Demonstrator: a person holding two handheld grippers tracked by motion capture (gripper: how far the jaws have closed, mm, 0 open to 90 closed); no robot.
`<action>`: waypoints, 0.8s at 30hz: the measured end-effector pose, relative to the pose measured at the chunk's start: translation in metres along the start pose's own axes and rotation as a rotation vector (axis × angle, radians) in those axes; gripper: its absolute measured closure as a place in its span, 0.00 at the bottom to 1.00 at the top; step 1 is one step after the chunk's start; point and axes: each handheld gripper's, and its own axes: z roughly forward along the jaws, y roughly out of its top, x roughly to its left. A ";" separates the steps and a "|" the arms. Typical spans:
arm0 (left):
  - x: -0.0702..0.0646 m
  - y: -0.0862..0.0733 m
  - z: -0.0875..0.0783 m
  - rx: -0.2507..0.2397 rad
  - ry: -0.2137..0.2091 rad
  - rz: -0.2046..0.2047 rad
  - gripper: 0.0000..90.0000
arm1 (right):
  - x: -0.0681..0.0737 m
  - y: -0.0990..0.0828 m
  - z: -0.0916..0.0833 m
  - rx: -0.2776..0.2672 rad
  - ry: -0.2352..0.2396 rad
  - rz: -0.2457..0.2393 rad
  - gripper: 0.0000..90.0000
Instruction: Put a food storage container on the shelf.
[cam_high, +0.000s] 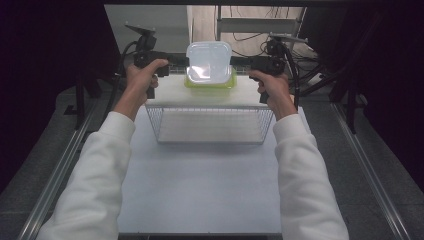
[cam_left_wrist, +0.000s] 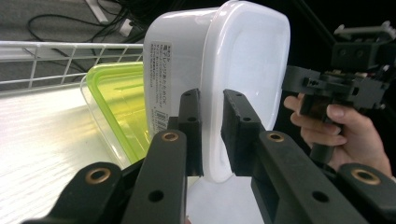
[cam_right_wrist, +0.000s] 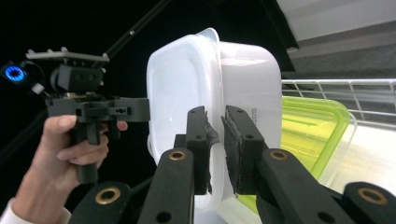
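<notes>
Left tongs (cam_high: 181, 60) | gripping rim of white rectangular plastic container (cam_high: 209, 62) | right tongs (cam_high: 239, 61) gripping opposite rim | container hanging above green-lidded clear plastic box (cam_high: 210, 82)

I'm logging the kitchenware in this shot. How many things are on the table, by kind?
White plastic tub, held off the table by its rim between both tools: 1
Clear container with green lid: 1
White wire basket: 1
Total: 3
</notes>
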 end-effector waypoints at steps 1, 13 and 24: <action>0.001 0.001 0.001 -0.004 -0.006 -0.006 0.87 | -0.001 0.001 0.000 -0.001 0.000 0.013 0.88; 0.025 0.011 0.013 -0.016 -0.079 -0.162 0.84 | -0.021 0.006 0.012 -0.018 -0.001 0.157 0.83; 0.032 0.011 0.018 -0.025 -0.084 -0.173 0.80 | -0.034 0.006 0.018 -0.040 0.007 0.229 0.80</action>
